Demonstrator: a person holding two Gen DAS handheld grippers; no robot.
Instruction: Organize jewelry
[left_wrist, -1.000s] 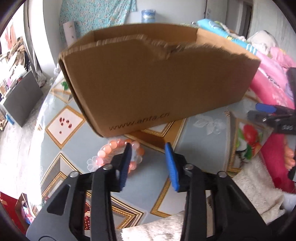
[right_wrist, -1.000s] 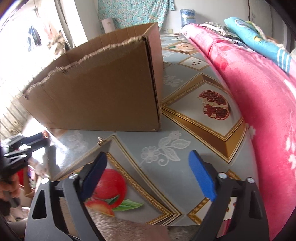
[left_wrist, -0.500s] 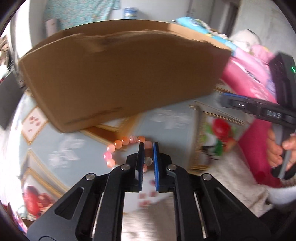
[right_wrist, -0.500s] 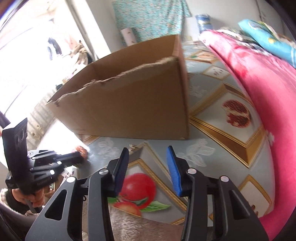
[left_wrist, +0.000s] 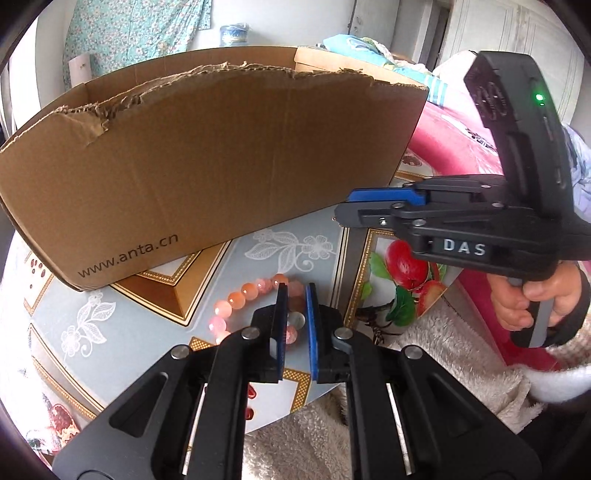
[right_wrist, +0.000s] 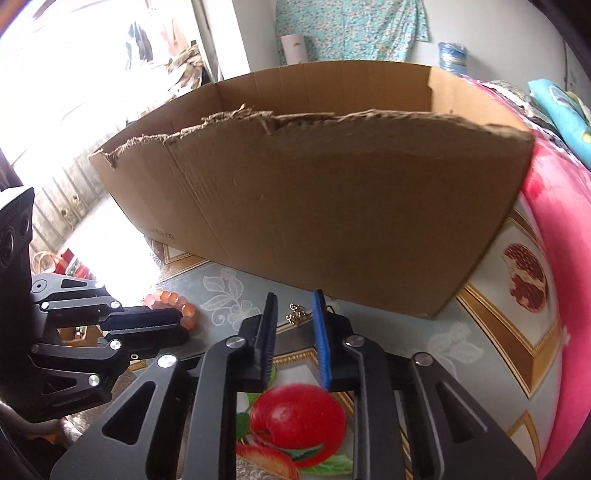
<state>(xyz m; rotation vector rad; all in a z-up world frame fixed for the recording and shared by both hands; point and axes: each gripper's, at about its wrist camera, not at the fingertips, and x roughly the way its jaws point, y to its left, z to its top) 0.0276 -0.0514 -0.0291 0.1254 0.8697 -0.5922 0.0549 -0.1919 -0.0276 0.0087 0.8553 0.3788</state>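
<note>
The bracelet of pink-orange beads lies on the table, just in front of the box and near the table's front edge. The left gripper is nearly closed and pinches a few of its beads between the blue pads — the rest of the loop rests on the cloth. A little to its right, also in front of the box, lies a small gold piece, maybe a chain or earrings; it is too small to tell. The right gripper stands around it and its jaws are closing, with the gold piece between them, but I cannot see the pads pressing on it yet.

So the step in hand is, I think, the pick-up of both pieces at once. The next move probably calls for a firm grip first, then a lift high enough to pass the torn front rim of the box, and a release inside — the gold piece is thin and lies flat, so it may slip out.

Count: one bracelet, one gold piece, one box, two grippers. One hand of the person shows, holding the right gripper's handle.
</note>
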